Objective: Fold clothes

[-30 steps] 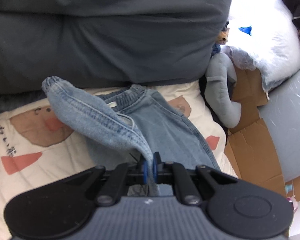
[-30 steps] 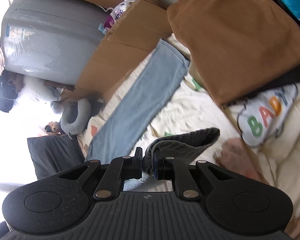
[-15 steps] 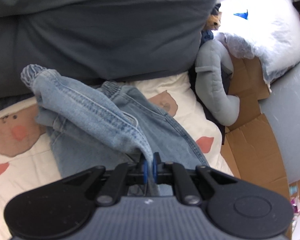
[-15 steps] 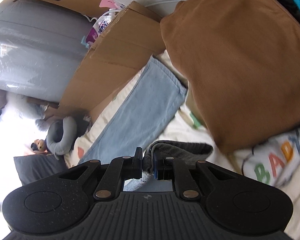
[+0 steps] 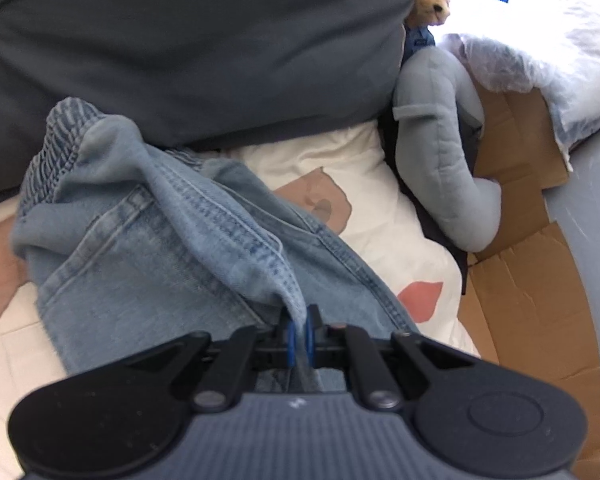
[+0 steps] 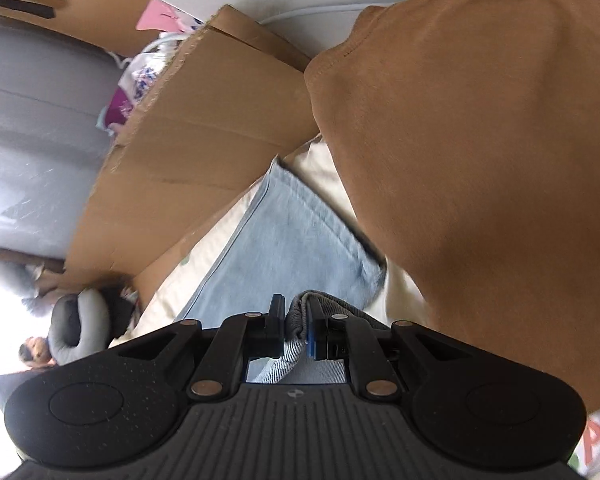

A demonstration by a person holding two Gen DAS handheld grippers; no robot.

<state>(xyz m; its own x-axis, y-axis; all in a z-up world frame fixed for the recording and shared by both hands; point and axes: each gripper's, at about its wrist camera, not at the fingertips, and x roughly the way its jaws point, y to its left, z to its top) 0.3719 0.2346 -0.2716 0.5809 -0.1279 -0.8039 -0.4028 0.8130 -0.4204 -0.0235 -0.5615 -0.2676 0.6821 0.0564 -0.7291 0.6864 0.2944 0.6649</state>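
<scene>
A pair of light blue jeans (image 5: 152,264) lies on a cream patterned bedsheet (image 5: 340,168). My left gripper (image 5: 299,334) is shut on the lifted waist part, which is carried over the half of the jeans lying flat. In the right wrist view, my right gripper (image 6: 298,334) is shut on a leg hem of the jeans, held above the other jeans leg (image 6: 296,240) that stretches flat along the bed. The pinched hem hides part of the leg below it.
A dark grey pillow (image 5: 188,48) lies just beyond the jeans waist. A grey stuffed toy (image 5: 440,152), flat cardboard (image 5: 528,300) and a grey wrapped bundle (image 6: 32,140) line the bed's edge. A folded brown garment (image 6: 480,160) sits close on the right.
Both grippers carried their held jeans parts sideways over the flat half. The raised waist now drapes over the lower layer, and the right gripper has come closer to the brown garment.
</scene>
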